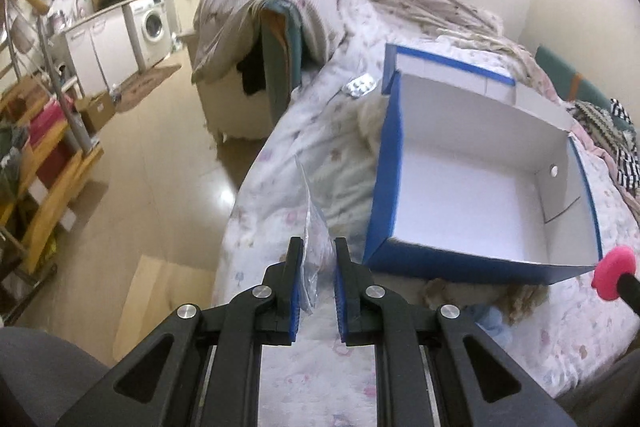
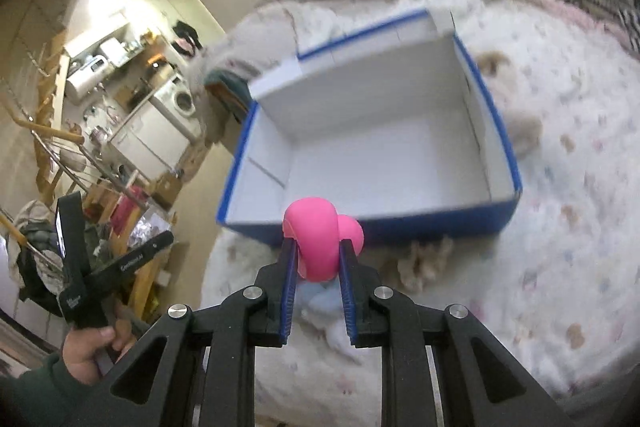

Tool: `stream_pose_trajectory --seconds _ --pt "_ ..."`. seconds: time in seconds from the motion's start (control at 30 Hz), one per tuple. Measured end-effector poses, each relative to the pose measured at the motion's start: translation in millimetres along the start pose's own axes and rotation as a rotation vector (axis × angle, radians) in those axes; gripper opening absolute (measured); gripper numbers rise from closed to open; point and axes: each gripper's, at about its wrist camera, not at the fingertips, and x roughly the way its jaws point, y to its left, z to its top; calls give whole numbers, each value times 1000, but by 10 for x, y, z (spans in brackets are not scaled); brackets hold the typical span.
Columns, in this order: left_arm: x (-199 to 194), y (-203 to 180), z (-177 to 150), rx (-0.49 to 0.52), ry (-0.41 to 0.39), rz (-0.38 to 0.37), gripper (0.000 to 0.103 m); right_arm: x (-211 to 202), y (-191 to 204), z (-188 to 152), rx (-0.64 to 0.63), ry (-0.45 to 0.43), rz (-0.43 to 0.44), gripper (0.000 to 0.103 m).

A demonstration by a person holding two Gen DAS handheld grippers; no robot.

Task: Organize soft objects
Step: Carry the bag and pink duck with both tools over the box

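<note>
While the right gripper [image 2: 318, 259] is clamped on the pink rubber toy [image 2: 316, 243] and the left gripper [image 1: 316, 259] pinches a clear plastic bag [image 1: 314, 227], we carry both over the blue box [image 1: 480, 187] on the bed [image 1: 288, 187], lower, then release.

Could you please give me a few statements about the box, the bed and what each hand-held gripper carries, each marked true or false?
1. The right hand-held gripper holds a pink toy. True.
2. The blue box already holds several items. False: its white inside is empty.
3. The left hand-held gripper pinches a clear plastic bag. True.
4. The box stands on the floor. False: it rests on the bed.
5. A blister pack lies beside the box. True.
</note>
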Motion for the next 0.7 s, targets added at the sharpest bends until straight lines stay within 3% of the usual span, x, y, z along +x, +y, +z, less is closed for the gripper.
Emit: stream_pose_trajectory --seconds 0.17,0.7 --pt "-57 -132 105 30 -11 -31 13 -16 85 83 -33 -52 -8 22" --pt "177 -627 576 128 -21 -79 13 64 -10 457 -67 -64 -25 22"
